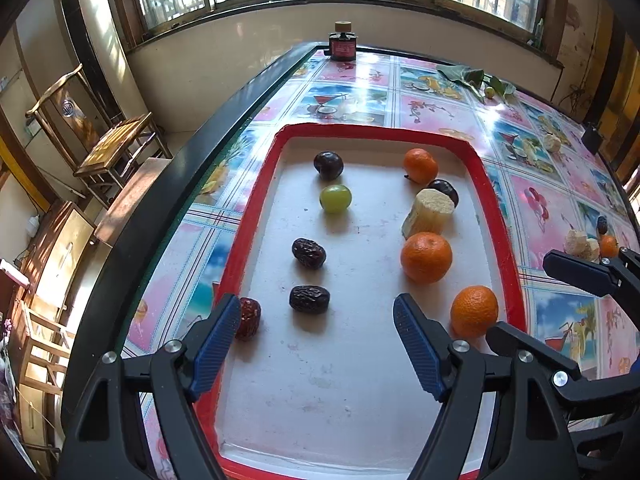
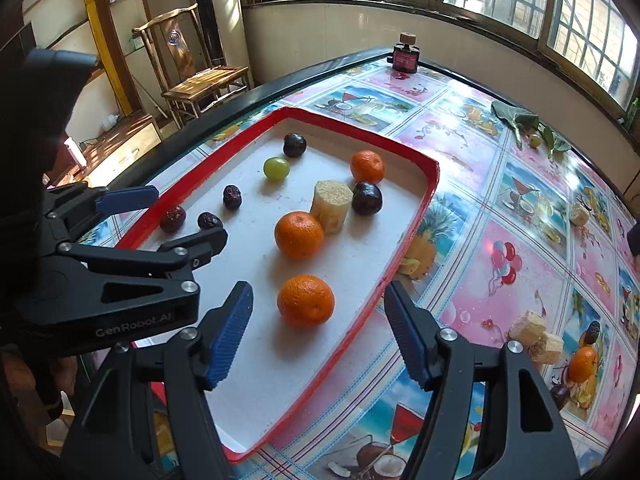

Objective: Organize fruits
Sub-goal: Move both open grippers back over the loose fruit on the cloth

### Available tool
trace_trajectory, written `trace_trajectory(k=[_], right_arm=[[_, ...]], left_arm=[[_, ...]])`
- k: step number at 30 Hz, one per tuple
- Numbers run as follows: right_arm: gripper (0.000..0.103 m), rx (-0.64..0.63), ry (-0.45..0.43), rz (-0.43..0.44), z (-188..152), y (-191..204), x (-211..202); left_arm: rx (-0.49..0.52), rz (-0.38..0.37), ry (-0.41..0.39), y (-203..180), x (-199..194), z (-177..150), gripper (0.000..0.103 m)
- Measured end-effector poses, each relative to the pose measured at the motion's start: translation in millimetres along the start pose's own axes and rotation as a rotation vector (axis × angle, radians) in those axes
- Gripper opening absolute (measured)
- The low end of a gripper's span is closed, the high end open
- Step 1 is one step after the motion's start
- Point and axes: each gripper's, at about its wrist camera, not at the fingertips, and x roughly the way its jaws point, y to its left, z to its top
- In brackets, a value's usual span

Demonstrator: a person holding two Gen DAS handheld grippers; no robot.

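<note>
A red-rimmed white tray (image 1: pixel 256 200) (image 2: pixel 424 196) holds three oranges, two dark plums, a green grape (image 1: pixel 335 198), a sugarcane piece (image 1: pixel 430 212) and three dates. My left gripper (image 1: pixel 316 312) (image 2: pixel 190 213) hovers open over the tray's near left end. A dark date (image 1: pixel 309 299) lies between its fingertips and a red date (image 1: pixel 249 318) sits by the left finger. My right gripper (image 2: pixel 319 294) (image 1: pixel 560 308) is open over the tray's near right edge, its fingers either side of the nearest orange (image 2: pixel 306 300) (image 1: pixel 474 311). Neither gripper holds anything.
On the patterned tablecloth right of the tray lie sugarcane chunks (image 2: pixel 536 334), an orange (image 2: pixel 583 364) and dark plums (image 2: pixel 560 394). Further back are another cane piece (image 2: pixel 578 213), green leaves with a grape (image 2: pixel 535 140) and a small bottle (image 2: pixel 406 56). A wooden chair (image 2: pixel 200 76) stands beyond the table.
</note>
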Motion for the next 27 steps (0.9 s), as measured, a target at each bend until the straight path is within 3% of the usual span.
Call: trace_trajectory(k=[6,18,24,27], right_arm=[[0.07,0.082,-0.031,-0.032,-23,-41,-25],[0.07,0.342,-0.088,-0.112,-100,-171,-68],[0.07,0.394,-0.075,-0.029,-121,-203,-54],[0.059,0.387,-0.071,0.034,-121,-206,-44]], left_arm=[[0.047,-0.038,-0.026,-46,-12,5,0.079],[0.145,-0.122,-0.063,-145,-25,16,0.078],[0.18,-0.114,-0.06,-176,-19,20,0.078],[0.212,-0.107,-0.068,-189,-16,23,0.078]])
